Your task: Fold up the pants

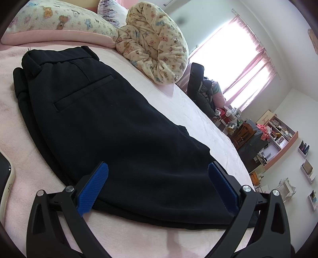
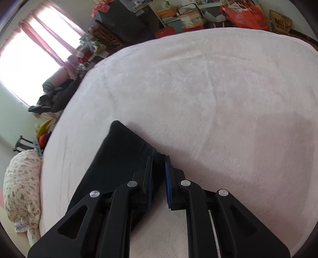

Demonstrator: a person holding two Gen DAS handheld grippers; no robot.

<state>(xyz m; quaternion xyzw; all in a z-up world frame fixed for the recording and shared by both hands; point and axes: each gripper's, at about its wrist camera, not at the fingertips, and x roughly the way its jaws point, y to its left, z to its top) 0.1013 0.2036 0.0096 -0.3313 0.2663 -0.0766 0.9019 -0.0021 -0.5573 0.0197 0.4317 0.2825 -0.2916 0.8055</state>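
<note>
Black pants (image 1: 111,127) lie flat on a bed covered by a pale pink fleece blanket (image 1: 198,111), already doubled leg over leg, waistband and a welt pocket (image 1: 83,93) at the end far from the left gripper (image 1: 158,188). Left gripper: fingers (image 1: 93,190) wide apart, blue ribbed pads straddling the near folded edge of the pants, one pad off each side of the fabric; pads not pressing on the cloth, nothing clamped. Beyond the fingertips and past the waistband sit a bear-print pillow (image 1: 59,17) and a rolled bear-print quilt (image 1: 155,45). A phone (image 1: 5,178) rests on the blanket off the outer side of the left finger. Right gripper (image 2: 159,178): pointed steeply down at the blanket, fingers (image 2: 148,176) drawn near together with a narrow gap. The hem end of a pant leg (image 2: 123,154) runs from under the left finger forward past the fingertips; a strip of the black fabric edge sits in the gap between the pads. Cannot tell from the right wrist view whether the pads actually pinch the cloth. Ahead of the right fingertips the blanket is bare up to the bed edge; a window with pink curtains (image 2: 49,35) and cluttered shelving lie beyond it.
</note>
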